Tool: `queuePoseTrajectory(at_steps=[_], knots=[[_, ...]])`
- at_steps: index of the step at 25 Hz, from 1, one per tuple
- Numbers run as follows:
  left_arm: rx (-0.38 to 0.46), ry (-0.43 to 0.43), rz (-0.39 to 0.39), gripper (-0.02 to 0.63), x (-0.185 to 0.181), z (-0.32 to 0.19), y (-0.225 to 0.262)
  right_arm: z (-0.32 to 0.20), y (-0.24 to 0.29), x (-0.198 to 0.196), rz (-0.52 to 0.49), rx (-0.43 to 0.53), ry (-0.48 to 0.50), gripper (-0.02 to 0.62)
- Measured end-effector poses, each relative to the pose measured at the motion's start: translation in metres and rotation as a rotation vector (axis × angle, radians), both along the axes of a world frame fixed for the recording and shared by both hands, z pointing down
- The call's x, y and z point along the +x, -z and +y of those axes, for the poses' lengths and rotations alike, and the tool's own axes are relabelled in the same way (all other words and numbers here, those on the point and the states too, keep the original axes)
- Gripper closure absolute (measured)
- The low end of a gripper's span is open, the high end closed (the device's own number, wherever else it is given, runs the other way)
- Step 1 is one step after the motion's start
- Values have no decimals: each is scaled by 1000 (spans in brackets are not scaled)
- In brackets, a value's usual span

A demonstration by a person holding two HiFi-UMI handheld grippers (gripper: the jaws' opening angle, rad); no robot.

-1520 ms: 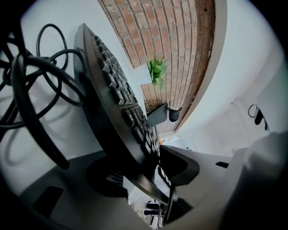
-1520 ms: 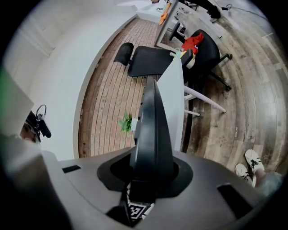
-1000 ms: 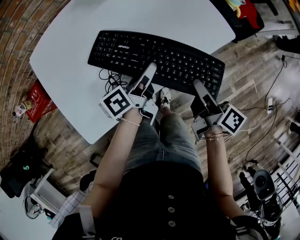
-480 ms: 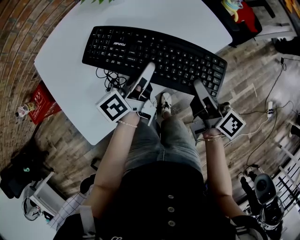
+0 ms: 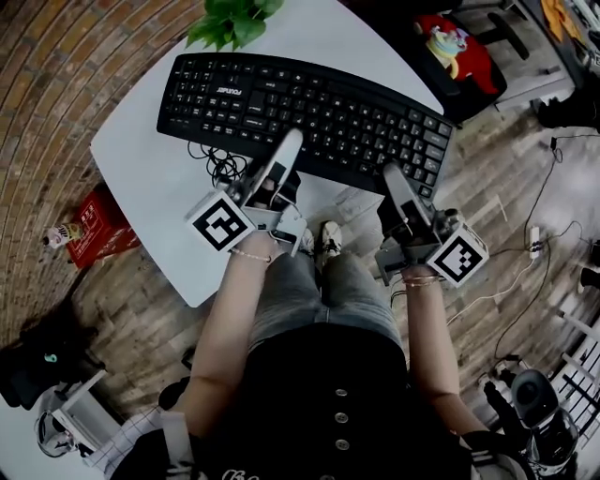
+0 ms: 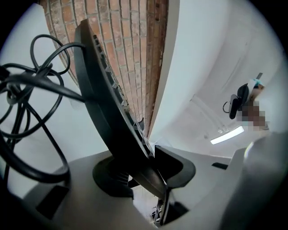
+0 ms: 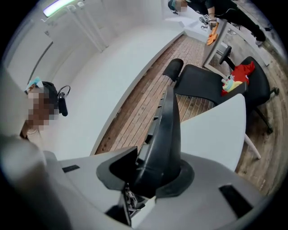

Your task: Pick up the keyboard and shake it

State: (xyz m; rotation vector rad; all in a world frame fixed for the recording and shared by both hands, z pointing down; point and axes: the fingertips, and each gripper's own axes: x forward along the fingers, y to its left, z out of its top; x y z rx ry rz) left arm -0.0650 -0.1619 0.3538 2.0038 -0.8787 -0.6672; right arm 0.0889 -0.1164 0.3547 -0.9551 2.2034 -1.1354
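Far left on the wood floor there's a red box (image 5: 94, 228) next to the white table (image 5: 141, 141), and a green plant (image 5: 234, 19) pokes in at the top edge. The black keyboard (image 5: 309, 108) stretches across the near part of the table, with its right end sticking out past the table edge over the floor. A tangle of black cable (image 5: 217, 164) sits by its left half, just beside the left gripper (image 5: 284, 150). That gripper is clamped onto the keyboard's near edge, a bit left of the middle. In the left gripper view the jaws pinch the thin edge of the keyboard (image 6: 112, 112), which is seen edge-on and looks lifted off the tabletop, with the cable (image 6: 27, 90) looping off to the left. Further right, the right gripper (image 5: 394, 178) bites the same near edge toward the right end, and the right gripper view shows its jaws squeezed on the keyboard (image 7: 170, 130) too. Past that there's a black chair (image 7: 198, 85) with something red on it
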Motion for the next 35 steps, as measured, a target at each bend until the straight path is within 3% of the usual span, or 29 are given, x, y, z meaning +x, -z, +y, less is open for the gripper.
queuePoseTrajectory(at_steps=[13, 22, 35], knots=[[311, -40, 63, 448, 8, -6, 117, -15, 101, 7, 25, 291, 29, 465], [475, -50, 71, 456, -2, -9, 199, -20, 191, -1, 45, 488, 46, 465], [733, -102, 73, 465, 10, 5, 215, -10, 192, 12, 26, 727, 44, 468]])
